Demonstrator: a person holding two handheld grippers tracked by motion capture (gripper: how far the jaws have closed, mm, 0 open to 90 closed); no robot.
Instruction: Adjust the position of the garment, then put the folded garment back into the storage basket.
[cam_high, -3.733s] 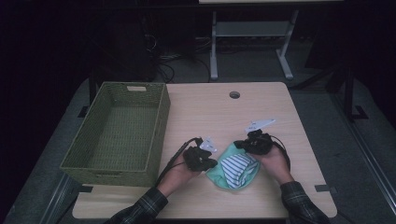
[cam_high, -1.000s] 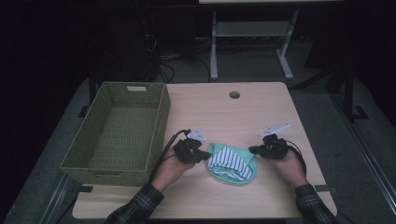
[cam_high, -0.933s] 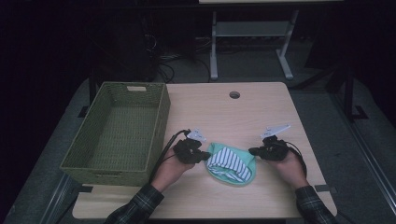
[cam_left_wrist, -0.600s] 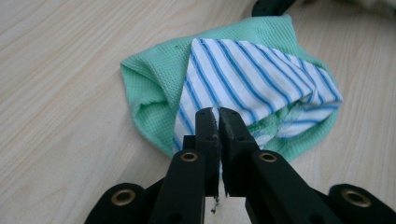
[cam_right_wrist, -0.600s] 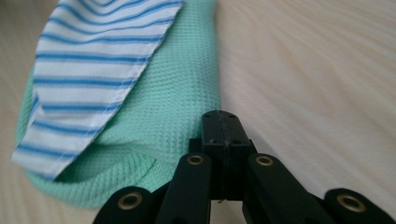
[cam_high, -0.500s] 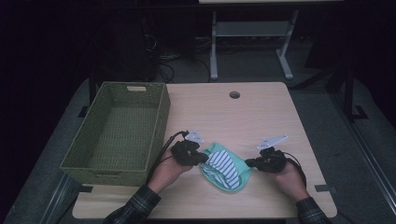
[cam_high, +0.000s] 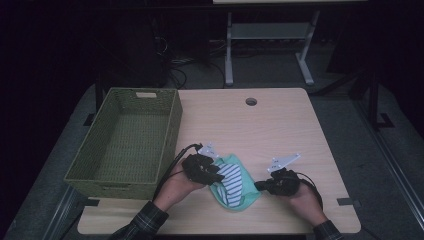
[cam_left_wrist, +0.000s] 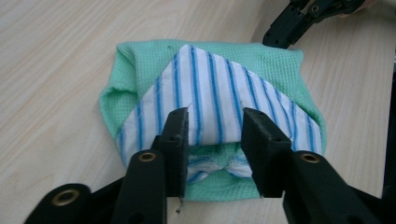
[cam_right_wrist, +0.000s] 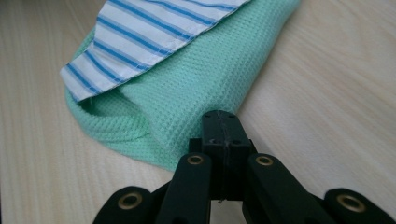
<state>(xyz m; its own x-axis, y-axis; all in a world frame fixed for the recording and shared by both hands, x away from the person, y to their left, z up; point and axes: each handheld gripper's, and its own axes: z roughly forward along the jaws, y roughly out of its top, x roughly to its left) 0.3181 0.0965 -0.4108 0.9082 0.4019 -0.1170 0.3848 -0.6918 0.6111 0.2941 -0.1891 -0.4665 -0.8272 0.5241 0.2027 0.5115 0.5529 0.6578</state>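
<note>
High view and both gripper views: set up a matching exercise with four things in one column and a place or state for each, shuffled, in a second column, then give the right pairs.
Things:
1. wicker basket
2. folded cloth
3. left gripper
4. right gripper

Places or states:
A. fingers pressed together, tips at the green edge of the cloth
B. at the left side of the table, nothing inside
C. fingers apart over the striped fold
D. lies on the table between the two grippers, green with a blue-striped white layer

Pairs: 1-B, 2-D, 3-C, 4-A
</note>
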